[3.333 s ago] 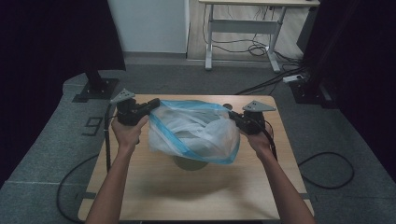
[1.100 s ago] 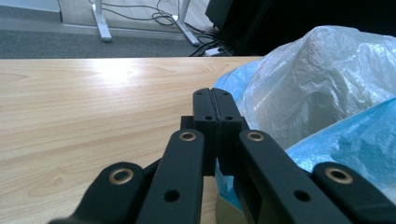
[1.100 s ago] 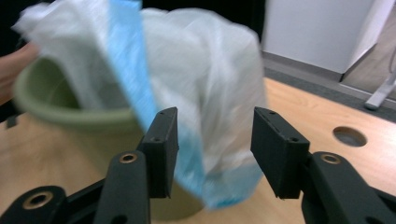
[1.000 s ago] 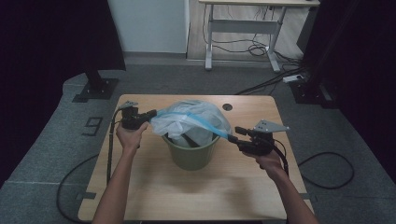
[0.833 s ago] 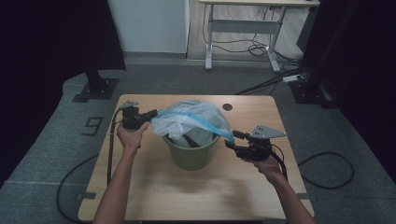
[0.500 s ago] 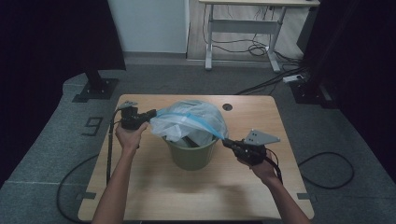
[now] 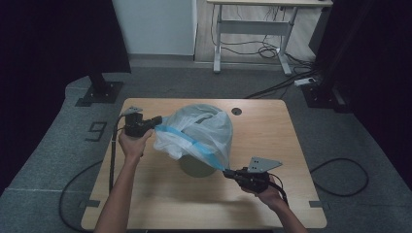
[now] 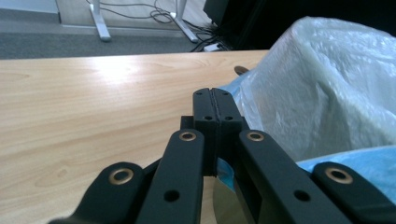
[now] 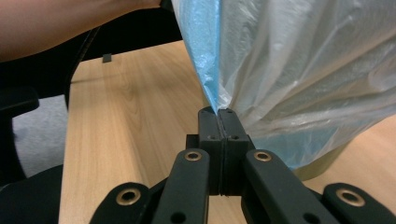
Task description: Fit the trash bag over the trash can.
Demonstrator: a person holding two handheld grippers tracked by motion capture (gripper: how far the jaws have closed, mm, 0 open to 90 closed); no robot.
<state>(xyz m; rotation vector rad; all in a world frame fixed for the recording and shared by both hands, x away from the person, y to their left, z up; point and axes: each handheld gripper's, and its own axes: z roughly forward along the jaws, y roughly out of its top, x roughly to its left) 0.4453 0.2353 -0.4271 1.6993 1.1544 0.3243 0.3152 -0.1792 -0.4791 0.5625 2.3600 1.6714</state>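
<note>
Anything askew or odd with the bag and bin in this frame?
Yes: the plastic bag sits lopsided over the green bin, its blue-edged mouth stretched slantwise between the left hand-held gripper and the lower right hand-held gripper, not around the rim.

Bag (image 7: pixel 204 131) translucent white, blue band; bin (image 7: pixel 197 166) olive green; table (image 7: pixel 272 141) light wood grain; tools black.

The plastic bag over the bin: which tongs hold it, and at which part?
Both tongs hold the plastic bag by its blue rim band: left tongs at the far-left edge, right tongs at the near-right edge.
</note>
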